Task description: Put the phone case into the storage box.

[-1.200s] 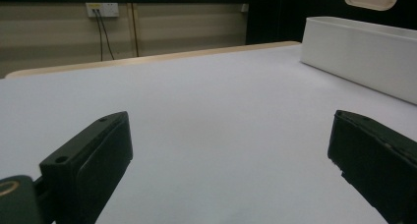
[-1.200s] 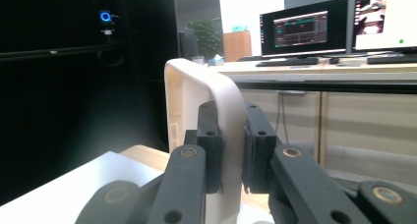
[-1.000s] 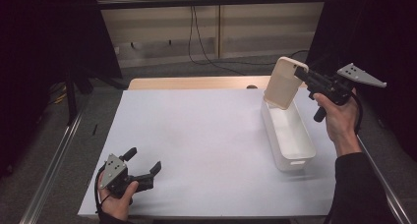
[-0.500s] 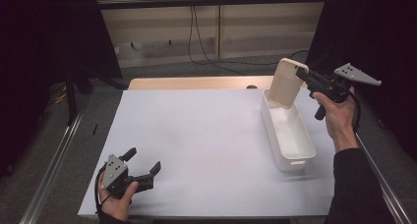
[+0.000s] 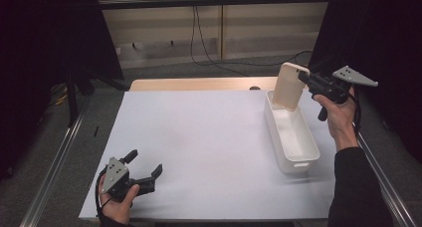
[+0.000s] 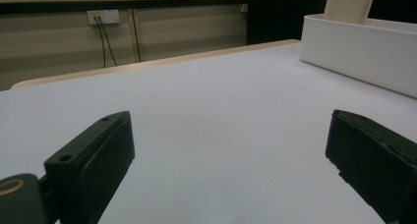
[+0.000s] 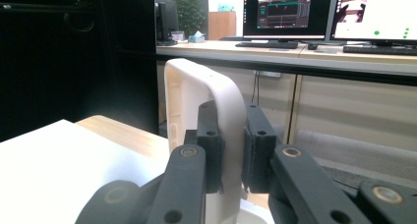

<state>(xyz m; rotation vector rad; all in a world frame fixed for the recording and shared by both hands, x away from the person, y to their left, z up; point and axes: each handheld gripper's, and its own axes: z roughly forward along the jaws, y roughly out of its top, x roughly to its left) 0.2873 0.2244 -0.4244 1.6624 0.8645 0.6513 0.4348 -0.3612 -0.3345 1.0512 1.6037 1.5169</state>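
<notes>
High view: right tool clenches the cream lid upright over the far end of the white bin.
The bin's long axis runs toward the person, directly beneath the lid; the left tool rests released, well apart on the bench.

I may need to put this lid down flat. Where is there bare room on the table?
The widest bare patch is the white table top between the left gripper and the white bin. A narrower strip runs behind it, along the wooden edge. The far right is crowded: the right gripper holds the lid over the bin.
</notes>
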